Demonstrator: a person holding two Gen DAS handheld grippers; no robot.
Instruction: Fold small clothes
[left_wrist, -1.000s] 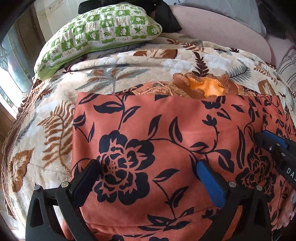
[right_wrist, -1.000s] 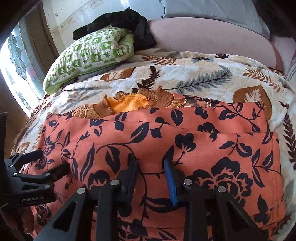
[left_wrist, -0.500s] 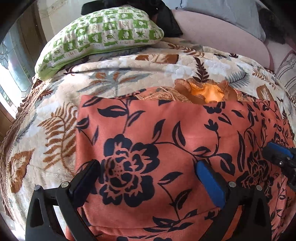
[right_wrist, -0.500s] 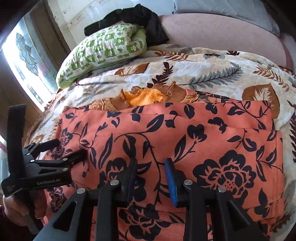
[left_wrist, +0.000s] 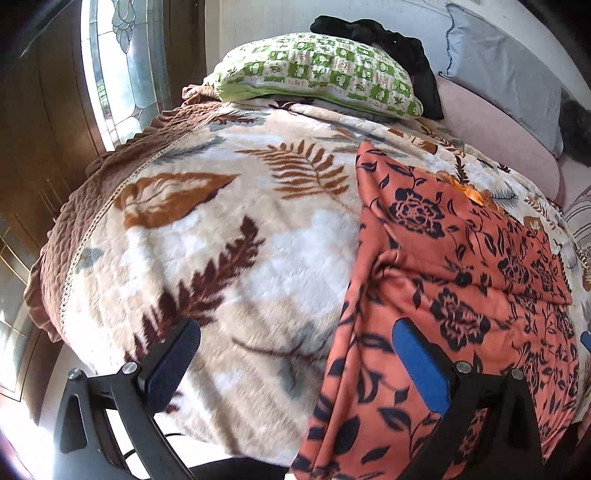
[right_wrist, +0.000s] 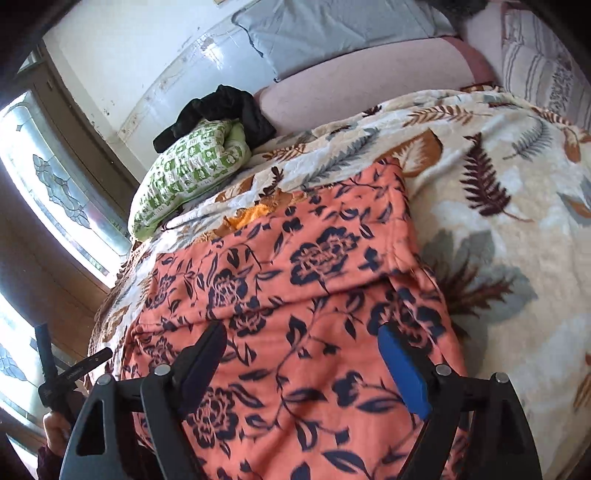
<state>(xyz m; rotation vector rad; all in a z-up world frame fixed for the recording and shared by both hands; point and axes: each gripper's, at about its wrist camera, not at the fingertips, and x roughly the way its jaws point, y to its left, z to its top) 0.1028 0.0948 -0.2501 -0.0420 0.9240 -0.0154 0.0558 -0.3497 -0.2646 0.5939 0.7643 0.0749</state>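
Orange floral garment (right_wrist: 295, 288) cut off below, yellow cloth (right_wrist: 255, 216) half hidden

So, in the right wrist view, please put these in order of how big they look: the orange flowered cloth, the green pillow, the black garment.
1. orange flowered cloth, largest by far, though it lies nearest the camera.
2. green pillow.
3. black garment, smallest; the pillow hides part of it, so its real size is unsure.
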